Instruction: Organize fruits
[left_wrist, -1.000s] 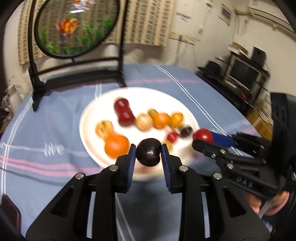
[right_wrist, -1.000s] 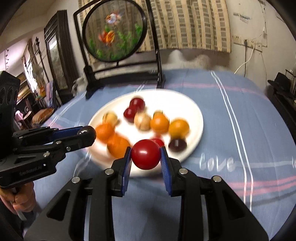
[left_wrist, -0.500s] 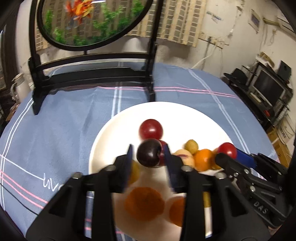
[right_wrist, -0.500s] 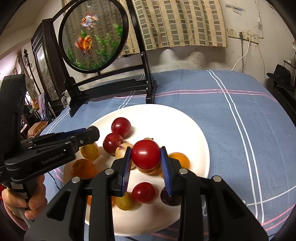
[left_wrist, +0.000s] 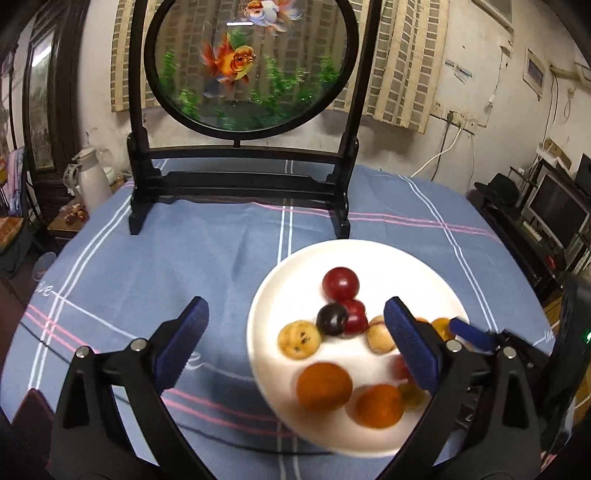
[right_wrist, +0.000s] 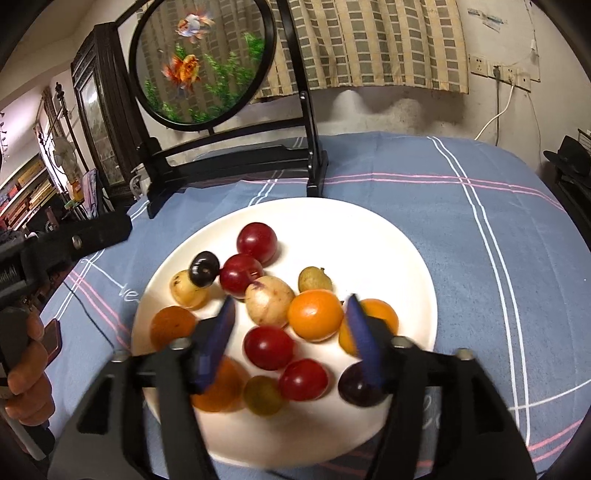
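A white plate on the blue cloth holds several fruits. A dark plum lies on it beside a red plum and a speckled yellow fruit. A red fruit lies between my right fingers among oranges. My left gripper is open wide and empty above the plate's left edge. My right gripper is open and empty low over the plate; its blue tip shows in the left wrist view.
A round goldfish screen on a black stand stands on the table behind the plate. The checked blue cloth covers the table. The hand holding the left gripper is at the left.
Both grippers have opened. The dark plum left the left gripper and the red fruit left the right one; both now lie on the plate.
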